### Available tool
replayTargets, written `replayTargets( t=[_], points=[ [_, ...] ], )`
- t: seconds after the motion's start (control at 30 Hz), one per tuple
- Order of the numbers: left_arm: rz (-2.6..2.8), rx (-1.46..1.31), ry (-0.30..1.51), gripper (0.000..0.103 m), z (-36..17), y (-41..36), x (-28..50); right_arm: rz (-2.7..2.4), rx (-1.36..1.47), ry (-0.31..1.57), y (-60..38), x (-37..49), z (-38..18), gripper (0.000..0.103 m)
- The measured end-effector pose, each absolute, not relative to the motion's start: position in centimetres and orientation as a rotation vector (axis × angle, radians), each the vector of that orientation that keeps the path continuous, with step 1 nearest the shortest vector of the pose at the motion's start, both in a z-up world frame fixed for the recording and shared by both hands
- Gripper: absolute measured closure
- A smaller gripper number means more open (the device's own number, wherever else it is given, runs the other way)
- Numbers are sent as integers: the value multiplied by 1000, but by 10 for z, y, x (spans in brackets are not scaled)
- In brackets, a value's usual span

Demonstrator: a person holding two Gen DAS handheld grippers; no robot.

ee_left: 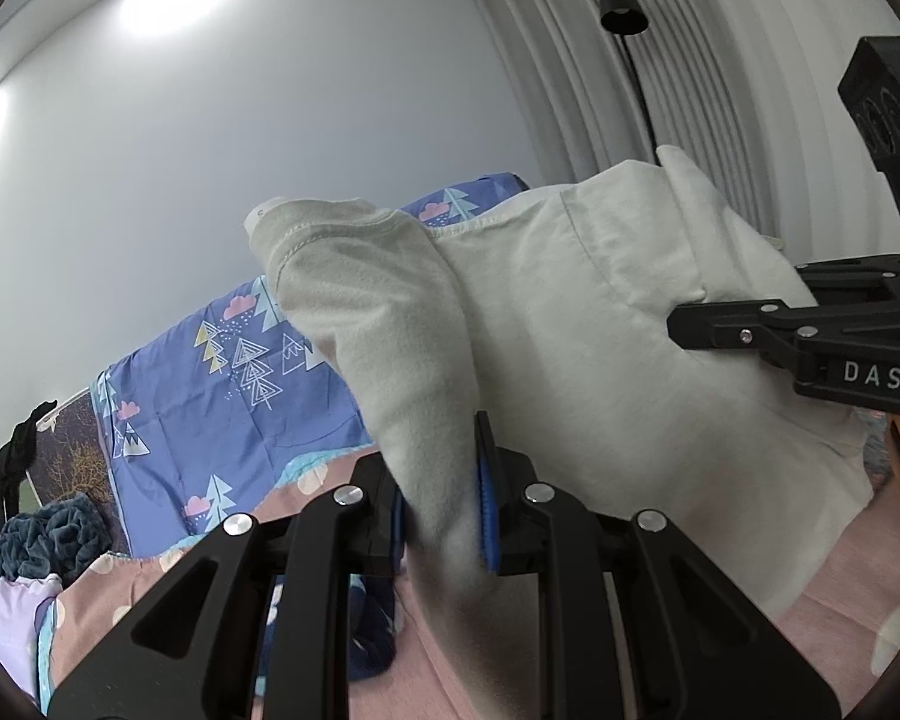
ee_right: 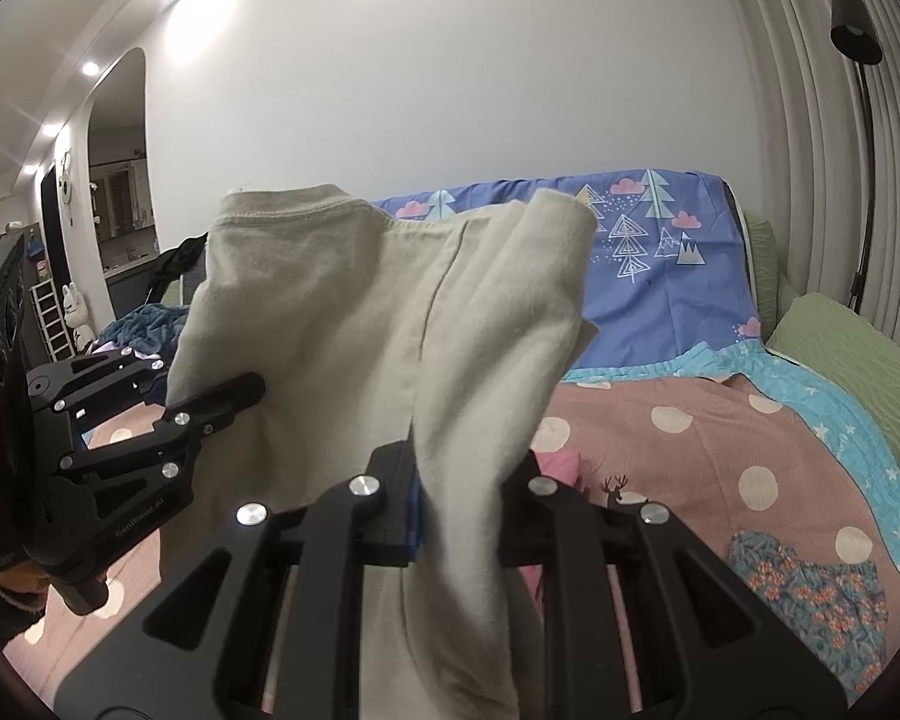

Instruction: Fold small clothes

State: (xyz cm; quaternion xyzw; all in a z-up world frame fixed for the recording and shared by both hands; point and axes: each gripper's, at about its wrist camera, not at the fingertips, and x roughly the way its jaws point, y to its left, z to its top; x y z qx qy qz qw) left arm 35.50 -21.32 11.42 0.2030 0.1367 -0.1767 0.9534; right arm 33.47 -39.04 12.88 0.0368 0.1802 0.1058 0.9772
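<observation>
Pink polka-dot blanket (ee_right: 690, 450) covers the bed, with a blue tree-print sheet (ee_right: 660, 276) draped behind. Cream fleece garment (ee_right: 342, 324) is held aloft above the blanket. Left gripper (ee_left: 444, 504) pinches one edge of it; right gripper (ee_right: 459, 498) is clamped on the other edge.

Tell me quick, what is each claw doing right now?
Left gripper: closed, holding the cream garment.
Right gripper: closed, holding the same cream garment, lifted above the bed.
</observation>
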Motion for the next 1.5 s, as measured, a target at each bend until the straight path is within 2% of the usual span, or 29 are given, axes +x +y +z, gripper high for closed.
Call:
replayTargets(
  t=[0.33,0.37,0.4,0.43,0.47,0.5,0.6,0.7,0.83,0.97,1.0,1.07,1.1,1.13,1.3,1.37,1.5],
  points=[
    [-286,389,325,81,85,-222,452,176,123,402,-395,419,112,87],
    [-266,383,327,78,78,-221,463,176,130,404,-395,428,107,86],
    [-245,380,333,65,71,-221,474,163,136,418,-397,443,98,77],
    [-192,392,351,40,57,-220,489,129,130,443,-398,455,87,54],
    [-144,406,375,32,44,-217,498,72,121,481,-400,466,74,43],
    [-123,409,418,31,26,-212,508,-18,125,556,-404,478,50,38],
    [-172,370,533,31,-16,-195,518,-26,192,763,-417,491,-17,42],
    [-257,369,728,30,-71,-187,525,-34,214,838,-427,478,-69,41],
    [-303,310,728,30,-89,-182,499,14,416,839,-450,449,-91,39],
    [-328,333,710,30,-83,-183,471,0,373,779,-442,409,-82,37],
    [-329,338,694,30,-81,-183,456,-16,348,756,-438,393,-79,26],
    [-330,320,665,24,-75,-180,426,-53,313,705,-431,359,-74,20],
    [-336,300,658,11,-71,-179,412,-58,311,687,-431,349,-72,16],
    [-344,284,653,6,-68,-177,404,-64,314,671,-431,334,-72,15],
    [-369,279,557,5,-44,-175,325,-101,291,620,-426,266,-64,13],
    [-384,261,533,2,-31,-171,297,-120,255,598,-422,243,-57,12],
    [-380,219,477,1,-3,-160,248,-177,194,521,-406,182,-30,8]
  ],
)
